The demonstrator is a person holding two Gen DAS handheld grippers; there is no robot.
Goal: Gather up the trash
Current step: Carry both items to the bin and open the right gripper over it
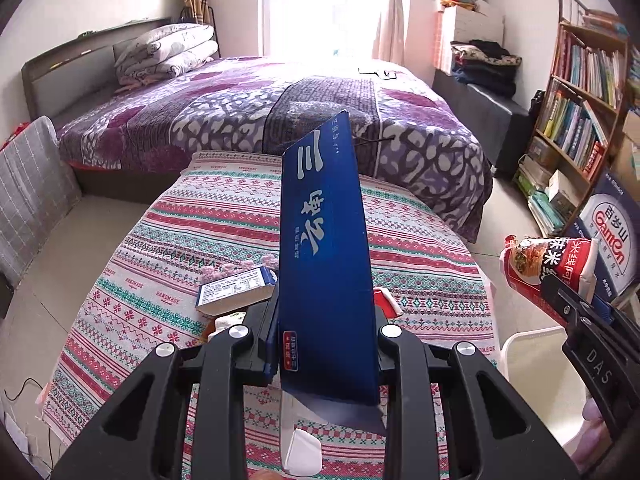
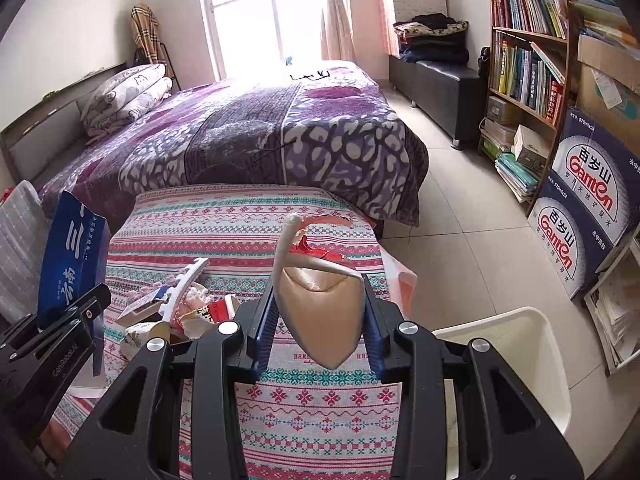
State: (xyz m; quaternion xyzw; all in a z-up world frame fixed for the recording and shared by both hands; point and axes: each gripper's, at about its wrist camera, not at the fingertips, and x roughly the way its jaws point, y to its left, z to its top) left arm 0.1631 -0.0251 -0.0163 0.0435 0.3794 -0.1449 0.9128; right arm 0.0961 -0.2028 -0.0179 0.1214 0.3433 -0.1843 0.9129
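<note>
Your left gripper [image 1: 326, 344] clamps the blue box [image 1: 324, 248]; your right gripper [image 2: 320, 344] pinches the packet [image 2: 320, 312], both above the surface [image 2: 248, 232]. Swing each over the white bin [image 2: 536, 344] at right before loosening the jaws.

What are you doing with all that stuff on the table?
Someone is tidying up trash with a gripper in each hand. The left gripper is shut on a flattened blue carton, and the right gripper is clamped on a red and white food packet. Both are held above the striped tablecloth. More wrappers lie on it, and a white bin waits beside the table.
</note>
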